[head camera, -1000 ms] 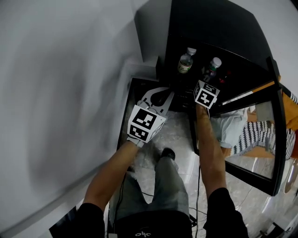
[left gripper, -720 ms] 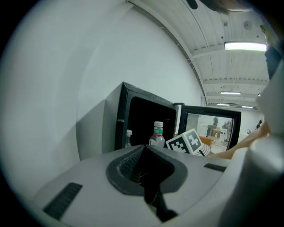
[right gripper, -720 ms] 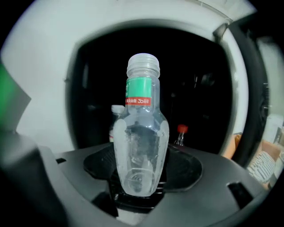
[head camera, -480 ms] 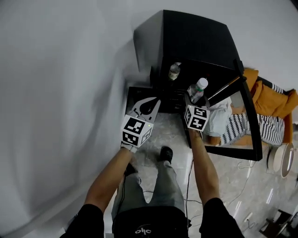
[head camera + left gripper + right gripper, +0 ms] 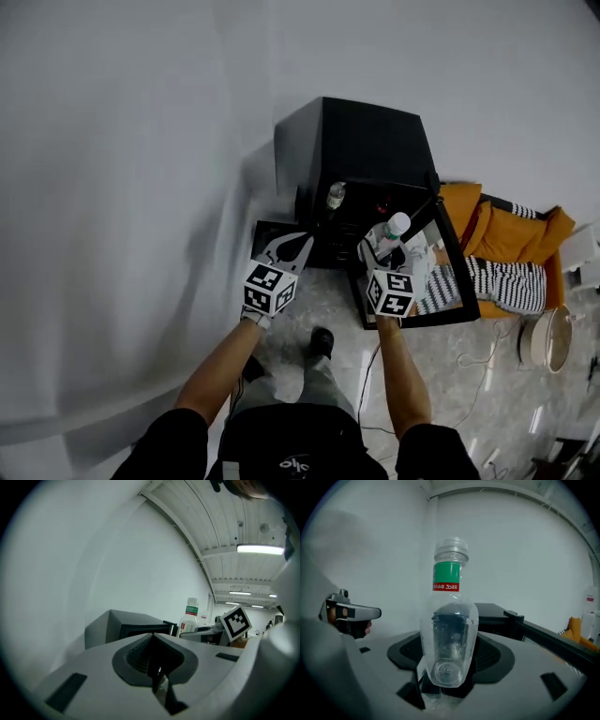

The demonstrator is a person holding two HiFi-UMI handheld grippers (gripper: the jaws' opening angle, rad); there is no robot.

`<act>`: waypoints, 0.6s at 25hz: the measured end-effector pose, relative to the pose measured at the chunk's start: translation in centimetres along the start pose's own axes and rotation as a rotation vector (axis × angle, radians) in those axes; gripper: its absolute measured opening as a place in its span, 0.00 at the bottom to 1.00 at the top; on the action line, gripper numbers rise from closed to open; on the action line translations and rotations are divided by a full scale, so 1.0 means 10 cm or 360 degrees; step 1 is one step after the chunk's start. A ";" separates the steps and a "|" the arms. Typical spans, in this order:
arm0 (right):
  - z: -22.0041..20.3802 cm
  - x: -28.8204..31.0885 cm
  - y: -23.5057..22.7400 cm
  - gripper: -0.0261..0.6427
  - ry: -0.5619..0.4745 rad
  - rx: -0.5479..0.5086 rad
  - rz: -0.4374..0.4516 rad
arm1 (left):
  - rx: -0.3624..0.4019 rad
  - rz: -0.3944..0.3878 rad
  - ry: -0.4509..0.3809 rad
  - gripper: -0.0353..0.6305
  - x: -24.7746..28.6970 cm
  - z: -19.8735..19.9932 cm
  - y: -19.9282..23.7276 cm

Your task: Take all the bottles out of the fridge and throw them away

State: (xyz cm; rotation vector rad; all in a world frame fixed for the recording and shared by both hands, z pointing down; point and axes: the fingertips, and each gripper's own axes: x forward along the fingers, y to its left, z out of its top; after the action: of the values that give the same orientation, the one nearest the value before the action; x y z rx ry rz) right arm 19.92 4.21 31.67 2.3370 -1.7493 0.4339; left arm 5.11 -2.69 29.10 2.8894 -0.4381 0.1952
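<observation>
Now my right gripper [image 5: 385, 251] clamps the clear water bottle [image 5: 449, 634] low on its body, cap up for carrying to the bin, my left gripper [image 5: 153, 641] is pinched shut and empty, and a second bottle [image 5: 335, 195] waits at ten o'clock inside the black mini fridge [image 5: 366, 141].

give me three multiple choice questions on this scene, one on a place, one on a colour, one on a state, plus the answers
1. Where is the spare bottle?
A) inside the black fridge
B) on top of it
C) behind it

2. What colour is the wide band below the cap of the held bottle?
A) blue
B) green
C) yellow

3. How does the left gripper stand?
A) wide open
B) shut on a bottle
C) shut with nothing in it

Answers:
1 A, the head view shows it upright in the fridge's open front.
2 B, the right gripper view shows a green band.
3 C, the left gripper view shows its jaws together and bare.
</observation>
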 end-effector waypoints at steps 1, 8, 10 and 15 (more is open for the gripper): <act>0.08 -0.06 0.02 0.50 -0.0010 0.0000 0.0009 | 0.0010 -0.0006 -0.0008 0.06 -0.02 0.07 -0.03; 0.35 -0.25 0.13 0.50 -0.0052 -0.0071 0.0081 | 0.0060 0.0006 -0.0058 0.06 -0.04 0.34 -0.12; 0.37 -0.24 0.17 0.50 -0.0045 -0.0084 0.0109 | 0.0060 0.0020 -0.0065 0.06 -0.05 0.36 -0.11; 0.39 -0.04 0.41 0.50 -0.0030 -0.0122 0.0230 | 0.0072 0.0131 -0.0064 0.06 -0.21 0.37 0.11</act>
State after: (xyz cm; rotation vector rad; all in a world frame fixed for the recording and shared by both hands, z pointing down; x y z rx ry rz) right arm 16.38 2.11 27.81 2.1790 -1.9158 0.3611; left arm 3.14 -4.01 25.40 2.9265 -0.5674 0.1619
